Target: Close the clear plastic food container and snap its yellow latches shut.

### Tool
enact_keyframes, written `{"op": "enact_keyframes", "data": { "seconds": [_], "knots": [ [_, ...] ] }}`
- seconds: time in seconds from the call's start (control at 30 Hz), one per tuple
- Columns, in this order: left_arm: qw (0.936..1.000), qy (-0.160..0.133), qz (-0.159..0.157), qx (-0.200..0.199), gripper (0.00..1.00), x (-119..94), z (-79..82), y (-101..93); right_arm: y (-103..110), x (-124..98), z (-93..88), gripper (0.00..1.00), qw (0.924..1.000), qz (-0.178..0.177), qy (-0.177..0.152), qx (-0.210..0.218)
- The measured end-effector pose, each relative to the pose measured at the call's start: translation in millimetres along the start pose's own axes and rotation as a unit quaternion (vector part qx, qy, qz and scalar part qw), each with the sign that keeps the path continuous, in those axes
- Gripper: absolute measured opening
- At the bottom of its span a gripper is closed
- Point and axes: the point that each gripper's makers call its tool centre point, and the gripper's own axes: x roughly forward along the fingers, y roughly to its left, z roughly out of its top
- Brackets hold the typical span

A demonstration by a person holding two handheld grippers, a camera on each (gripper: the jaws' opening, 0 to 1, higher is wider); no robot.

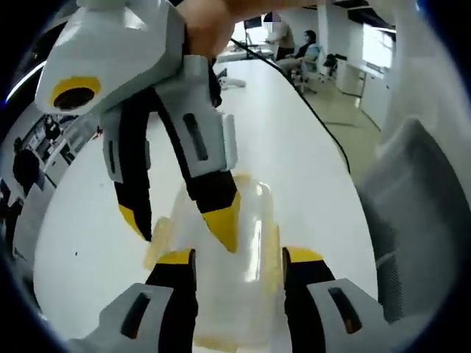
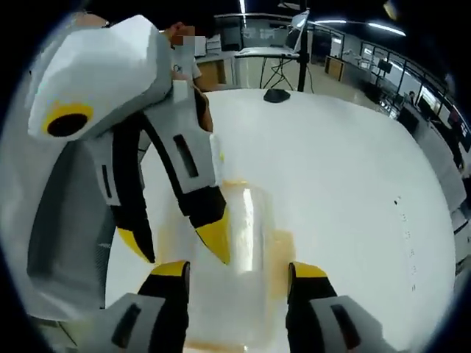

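left gripper view looks along the left gripper, whose two yellow-tipped jaws rise from the bottom edge and stand apart on either side of the clear plastic food container. the container sits on the white table with its lid on top, and a yellow latch shows along its left side. whether the jaw tips actually press the container walls cannot be told. the right gripper reaches down from the upper left of this view, its jaws spread, one yellow tip over the lid and the other just outside the latch side.

this view also takes in a grey mesh chair back at the right, a black cable running across the table, and seated people at the far end of the room.

right gripper view shows the same container from the opposite side, between the right gripper's own parted jaws. here the left gripper comes down from the upper left, jaws apart, one tip on the lid. beyond it lie a dark round object on the far table edge, a stand with a pole, and rows of desks at the right.

no brand, label or readable writing can be made out on the container or the grippers.
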Motion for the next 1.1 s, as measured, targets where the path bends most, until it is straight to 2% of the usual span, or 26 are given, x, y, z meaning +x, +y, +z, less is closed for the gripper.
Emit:
{"op": "enact_keyframes", "data": {
  "seconds": [0.03, 0.13, 0.3, 0.47, 0.7, 0.9, 1.07, 1.1],
  "knots": [
    [0.9999, 0.003, 0.003, 0.015, 0.46, 1.5, 0.1, -1.1, 1.0, -0.7, 4.6, 0.49, 0.9999, 0.005, -0.011, 0.010],
    [1.0000, 0.003, 0.006, 0.005, 0.46, 1.2, -0.2, -3.0, 1.1, 1.0, 4.6, 0.49, 0.9999, 0.013, -0.002, 0.010],
    [0.9979, 0.023, 0.027, 0.054, 0.48, 5.7, -4.1, -3.9, 0.6, 3.1, 2.5, 0.49, 0.9993, 0.025, 0.022, 0.019],
    [0.9983, 0.022, 0.031, 0.044, 0.47, 5.5, -4.2, -1.5, 0.7, 4.9, 2.4, 0.48, 0.9984, 0.031, 0.044, 0.016],
    [0.9972, 0.036, 0.042, 0.050, 0.46, 7.2, -5.4, -1.5, 1.4, 7.1, 1.4, 0.47, 0.9963, 0.042, 0.074, 0.013],
    [0.9967, 0.045, 0.047, 0.049, 0.45, 7.5, -6.0, -0.8, 0.5, 10.8, -0.9, 0.47, 0.9907, 0.073, 0.112, 0.027],
    [0.9968, 0.042, 0.050, 0.048, 0.45, 7.2, -6.5, -0.5, 0.6, 12.6, -2.5, 0.45, 0.9871, 0.097, 0.122, 0.039],
    [0.9975, 0.039, 0.032, 0.050, 0.45, 8.2, -5.9, -6.5, 3.3, 15.3, -5.3, 0.45, 0.9845, 0.104, 0.129, 0.058]
  ]
}}
